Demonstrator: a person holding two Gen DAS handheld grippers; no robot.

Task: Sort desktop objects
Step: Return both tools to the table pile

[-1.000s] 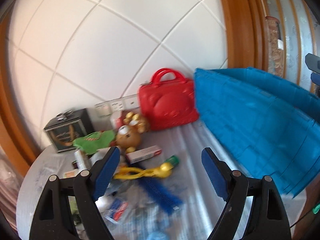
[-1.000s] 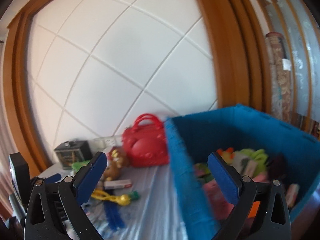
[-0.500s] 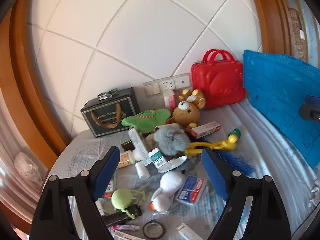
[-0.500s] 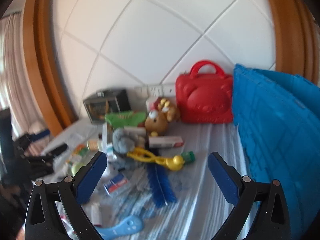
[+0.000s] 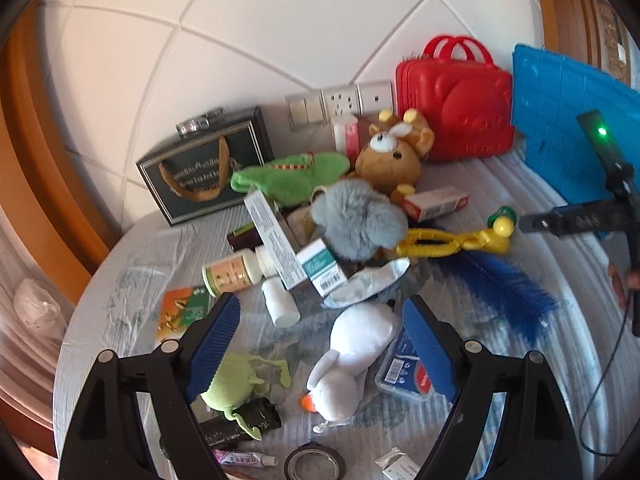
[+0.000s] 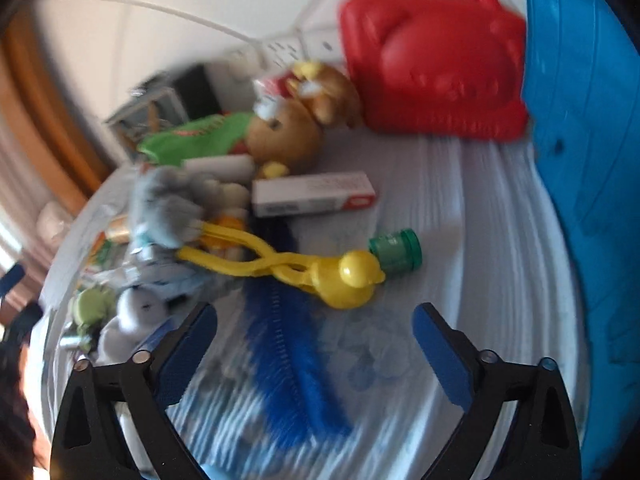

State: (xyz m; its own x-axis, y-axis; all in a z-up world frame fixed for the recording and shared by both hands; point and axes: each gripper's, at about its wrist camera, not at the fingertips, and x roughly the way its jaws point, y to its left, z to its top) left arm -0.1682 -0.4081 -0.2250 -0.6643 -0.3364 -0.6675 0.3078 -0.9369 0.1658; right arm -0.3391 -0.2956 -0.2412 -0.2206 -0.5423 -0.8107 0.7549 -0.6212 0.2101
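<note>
The right claw, jaws closing and empty, hangs over the feather, whose long axis runs lengthwise between them. The left claw, apart, is farther.

A glossy red case with a bear face embossed on it stands beside a bright blue bin, and the tabletop wears a pale grey-blue striped cover. Among the plush are a brown bear, a green crocodile with a red-and-white trim, a fluffy grey toy and a white duck with an orange beak. A yellow duck-headed clip lies by a deep blue feather and a green cap — the fingers carry ribbed blue pads on black frames.
</note>
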